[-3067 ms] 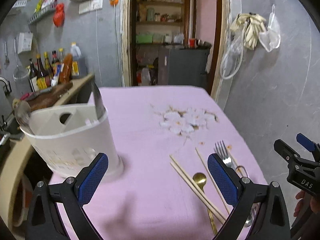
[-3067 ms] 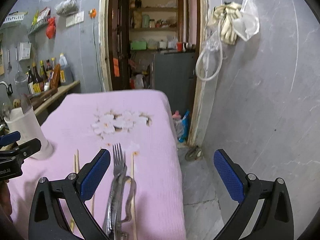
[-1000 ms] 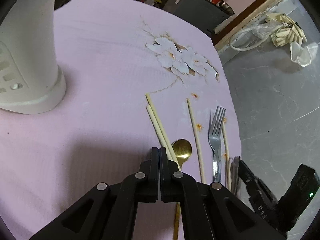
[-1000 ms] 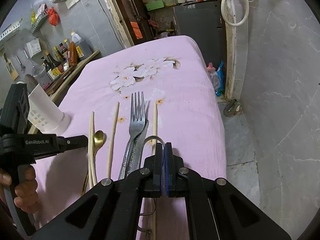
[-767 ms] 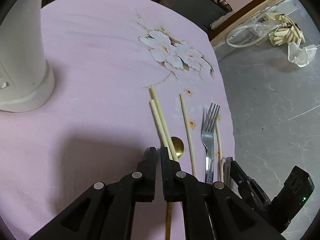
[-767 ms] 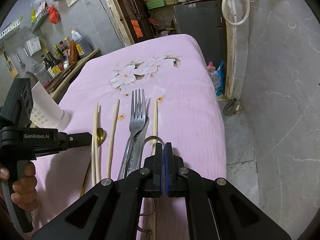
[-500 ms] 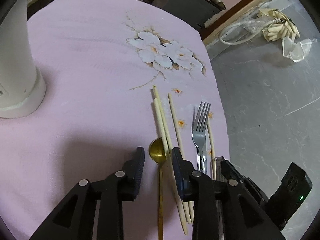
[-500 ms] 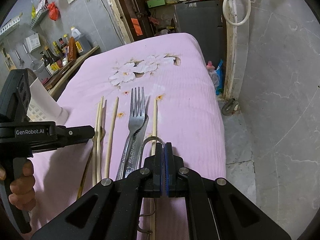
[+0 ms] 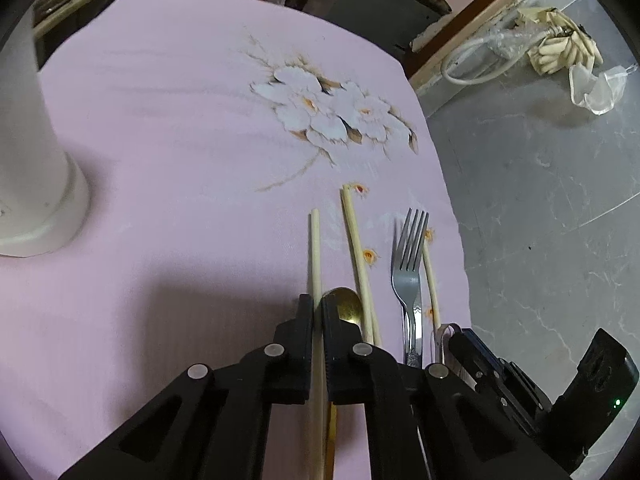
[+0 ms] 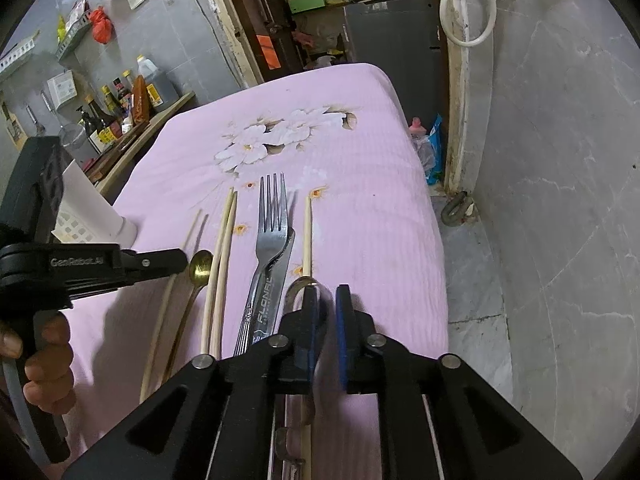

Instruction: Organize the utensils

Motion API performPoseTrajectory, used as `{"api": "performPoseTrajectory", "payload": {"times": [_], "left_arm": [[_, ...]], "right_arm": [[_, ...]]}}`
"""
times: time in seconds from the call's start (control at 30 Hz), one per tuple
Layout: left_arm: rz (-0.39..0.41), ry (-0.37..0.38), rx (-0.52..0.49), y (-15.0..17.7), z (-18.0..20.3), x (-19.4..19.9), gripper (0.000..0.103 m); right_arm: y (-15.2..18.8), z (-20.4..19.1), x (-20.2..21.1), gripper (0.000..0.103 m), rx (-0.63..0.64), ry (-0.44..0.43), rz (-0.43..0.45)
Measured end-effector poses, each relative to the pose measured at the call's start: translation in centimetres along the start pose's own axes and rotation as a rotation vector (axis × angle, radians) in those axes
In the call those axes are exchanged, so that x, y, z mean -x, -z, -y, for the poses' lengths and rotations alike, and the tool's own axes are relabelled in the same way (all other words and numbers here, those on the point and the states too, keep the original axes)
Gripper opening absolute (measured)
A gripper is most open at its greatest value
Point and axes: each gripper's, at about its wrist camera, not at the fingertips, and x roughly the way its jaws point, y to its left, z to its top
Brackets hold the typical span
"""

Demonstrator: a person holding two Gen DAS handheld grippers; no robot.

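Left tool [image 9: 317,312] clamped on a pale chopstick [image 9: 315,248], stick pointing forward over the pink flowered cloth [image 9: 180,120] of the bench. Just right of the jaws, a gold spoon [image 9: 347,307], bowl partly hidden behind the right finger. Further right, a second pair of chopsticks [image 9: 357,252], then a steel fork [image 9: 409,264] with tines pointing away, then one more chopstick [image 9: 431,280] beside it. Right tool [image 9: 480,364] low at the cloth's right edge. White holder [image 9: 36,184] standing far left, well apart
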Motion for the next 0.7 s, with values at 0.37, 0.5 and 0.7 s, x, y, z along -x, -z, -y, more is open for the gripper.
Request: {"api": "performPoseTrajectory", "payload": {"times": [0.37,0.5,0.7], "left_arm": [[0.029,-0.022,0.036,0.4,-1.6,2.2,0.006],[0.034,-0.018,0.033,0.3,-1.7,2.5,0.006],[0.043,-0.023,0.014,0.3,-1.3,3.0,0.006]], "right_arm": [[-0.2,-0.5,0.4,0.028,-0.004,0.021,-0.037],[-0.3,-2.0,-0.5,0.028,0.056,0.060,-0.068],[0.2,-4.2,-1.2,0.028,0.153,0.169,-0.099]]}}
